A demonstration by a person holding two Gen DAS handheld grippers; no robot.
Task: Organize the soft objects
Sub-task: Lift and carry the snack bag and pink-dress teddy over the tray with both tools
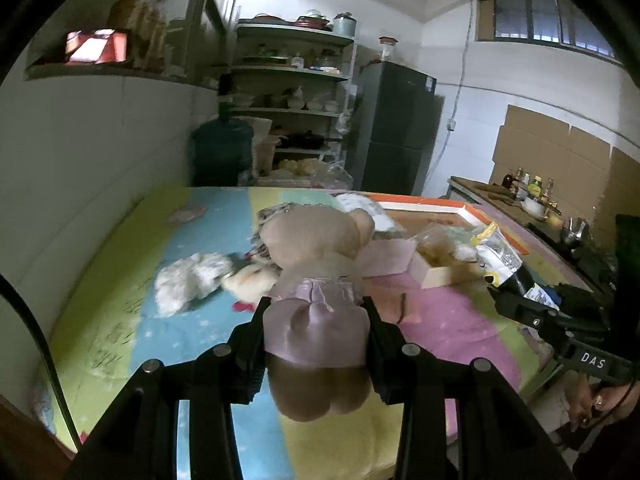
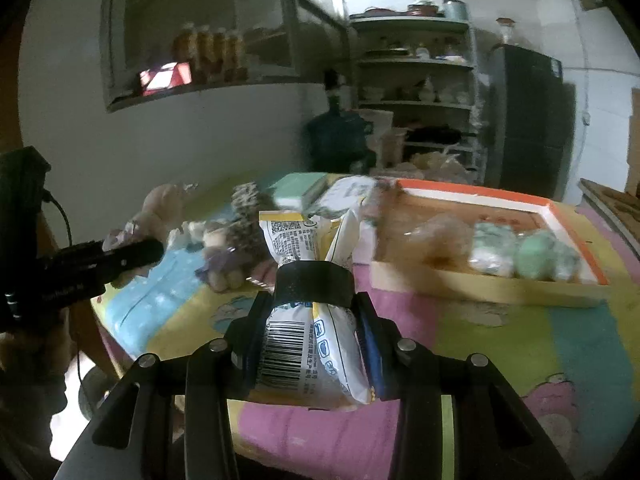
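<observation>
Both claws were loaded as I watched. Nearest my left lens, the left gripper (image 1: 316, 324) was clamped across the skirted middle of the teddy bear (image 1: 320, 280), its long axis running straight out from the fingers, head away from me, feet hanging toward the camera. My right gripper (image 2: 312, 320) pinched the snack packet (image 2: 308, 312) at its banded waist, length likewise pointing forward. Beyond them, on the striped cloth (image 2: 520, 340), lay the orange-rimmed tray (image 2: 480, 284), ahead and to the right of both claws. I judged the right hand nearer it, so the packet had the shorter path; the bear would have to cross rightward.
</observation>
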